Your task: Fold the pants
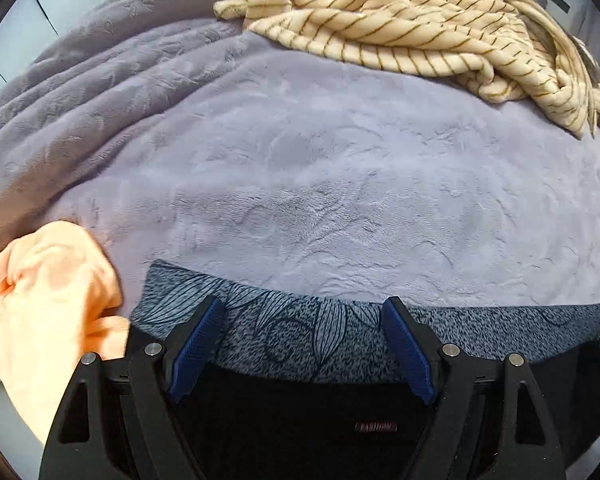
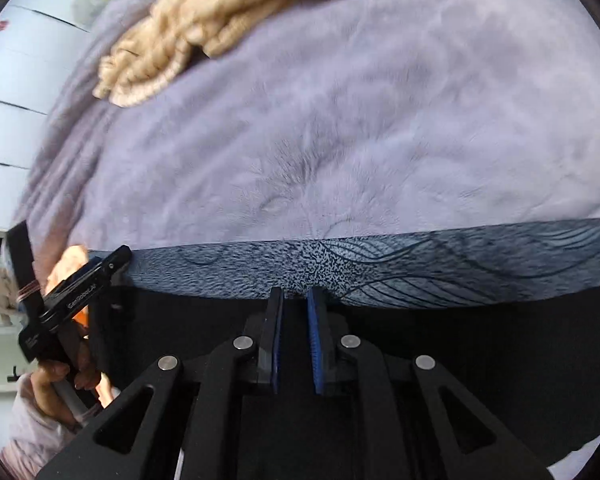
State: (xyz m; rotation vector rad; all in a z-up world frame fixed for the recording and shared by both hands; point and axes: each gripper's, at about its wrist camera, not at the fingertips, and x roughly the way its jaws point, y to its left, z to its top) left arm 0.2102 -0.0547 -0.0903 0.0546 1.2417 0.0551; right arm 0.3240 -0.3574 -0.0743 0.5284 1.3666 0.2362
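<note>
Black pants [image 1: 300,420] with a blue-grey leaf-patterned waistband [image 1: 300,336] lie at the near edge of a lavender blanket [image 1: 320,184]. My left gripper [image 1: 302,316] is open, its blue pads straddling the waistband near the pants' left corner. In the right wrist view the waistband [image 2: 380,268] runs across the frame above the black fabric [image 2: 480,360]. My right gripper [image 2: 296,300] is nearly shut, a narrow gap between its pads at the waistband's lower edge; whether it pinches fabric is unclear. The left gripper [image 2: 76,284] shows at the pants' left end.
A cream striped garment [image 1: 412,28] lies crumpled at the far side of the blanket, blurred in the right wrist view [image 2: 204,28]. An orange garment [image 1: 48,300] lies to the left of the pants. A pale wall [image 2: 16,80] is beyond the bed's left side.
</note>
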